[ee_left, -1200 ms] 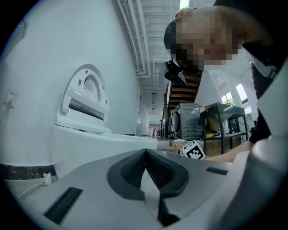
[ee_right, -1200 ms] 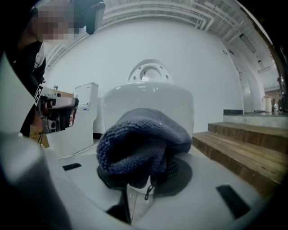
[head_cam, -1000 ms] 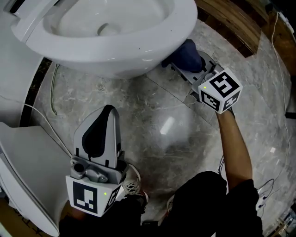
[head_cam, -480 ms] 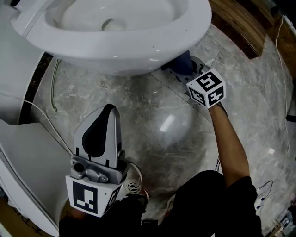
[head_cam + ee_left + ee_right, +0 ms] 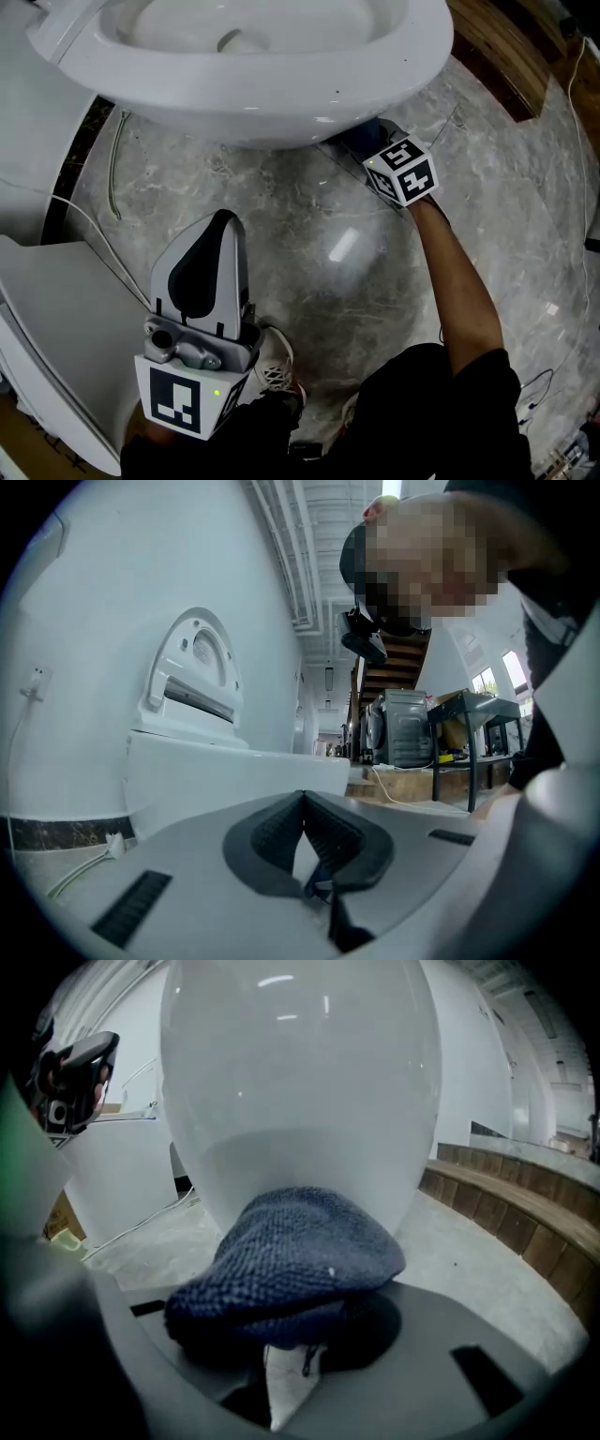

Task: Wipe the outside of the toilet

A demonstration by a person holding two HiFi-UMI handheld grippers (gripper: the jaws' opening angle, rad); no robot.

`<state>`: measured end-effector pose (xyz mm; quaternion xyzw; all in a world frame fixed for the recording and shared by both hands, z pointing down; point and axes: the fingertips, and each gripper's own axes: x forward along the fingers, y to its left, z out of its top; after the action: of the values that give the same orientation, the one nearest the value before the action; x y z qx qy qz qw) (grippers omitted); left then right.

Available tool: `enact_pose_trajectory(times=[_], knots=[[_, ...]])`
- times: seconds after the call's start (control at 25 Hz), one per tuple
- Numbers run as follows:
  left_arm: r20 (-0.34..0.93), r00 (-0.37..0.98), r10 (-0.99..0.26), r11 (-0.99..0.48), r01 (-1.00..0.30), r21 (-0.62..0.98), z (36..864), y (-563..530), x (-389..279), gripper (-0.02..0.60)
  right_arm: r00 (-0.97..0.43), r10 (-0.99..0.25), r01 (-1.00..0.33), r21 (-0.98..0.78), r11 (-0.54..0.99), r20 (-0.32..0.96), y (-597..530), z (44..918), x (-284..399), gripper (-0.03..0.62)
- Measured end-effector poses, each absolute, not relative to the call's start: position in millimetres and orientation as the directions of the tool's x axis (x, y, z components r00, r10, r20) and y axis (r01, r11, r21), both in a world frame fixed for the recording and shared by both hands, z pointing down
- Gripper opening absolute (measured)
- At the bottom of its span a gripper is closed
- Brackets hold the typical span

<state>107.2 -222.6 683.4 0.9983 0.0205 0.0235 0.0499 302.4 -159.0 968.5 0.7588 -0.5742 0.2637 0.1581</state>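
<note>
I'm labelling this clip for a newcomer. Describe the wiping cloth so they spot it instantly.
Find the white toilet bowl above the grey marble floor. Tucked under its rim, the right gripper is shut on a dark blue knitted cloth at the bowl's outer wall. It is the only blue, soft thing there.

Glossy grey marbled floor [image 5: 309, 234], with a pale reflection of a lamp [image 5: 342, 247] near its middle. Low step of brown wooden planks [image 5: 502, 42] at the far right edge. White wall [image 5: 103, 583] with a dark stone band [image 5: 56, 832] at its foot. Pipes [image 5: 281, 546] along the ceiling; farther off a staircase [image 5: 389, 667], a metal-legged table [image 5: 473, 714] and bright windows [image 5: 487, 679]
</note>
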Motion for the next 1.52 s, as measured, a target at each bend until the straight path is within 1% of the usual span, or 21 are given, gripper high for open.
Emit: enact_pose_trajectory(times=[0.64, 0.76, 0.88, 1.04, 1.16, 1.52], knots=[[0.051, 0.998, 0.039, -0.995, 0.034, 0.095, 684.3, -220.9, 101.2, 0.011, 0.217, -0.739, -0.933, -0.087, -0.349, 0.638, -164.1, 998.3, 301.4, 0.100], [0.045, 0.999, 0.023, -0.995, 0.018, 0.097, 681.0, -225.2, 99.8, 0.011, 0.212, -0.727, -0.941, -0.063, -0.332, 0.653, -160.5, 997.6, 297.1, 0.100], [0.035, 0.999, 0.006, -0.996, 0.003, 0.092, 675.8, -227.2, 96.5, 0.011, 0.226, -0.718, -0.956, 0.009, -0.292, 0.658, -142.5, 996.1, 288.4, 0.100], [0.026, 1.000, -0.004, -0.996, -0.006, 0.087, 673.4, -226.6, 94.5, 0.011, 0.293, -0.735, -0.933, 0.014, -0.360, 0.611, -106.5, 972.5, 289.4, 0.098], [0.045, 0.999, -0.014, -0.996, -0.018, 0.087, 675.6, -222.9, 92.2, 0.011, 0.324, -0.758, -0.925, 0.020, -0.380, 0.566, -93.1, 946.1, 287.4, 0.098], [0.050, 0.995, -0.087, -0.993, -0.091, 0.071, 663.4, -235.3, 84.3, 0.011, 0.465, -0.807, -0.874, 0.045, -0.483, 0.363, -31.1, 831.0, 281.4, 0.098]])
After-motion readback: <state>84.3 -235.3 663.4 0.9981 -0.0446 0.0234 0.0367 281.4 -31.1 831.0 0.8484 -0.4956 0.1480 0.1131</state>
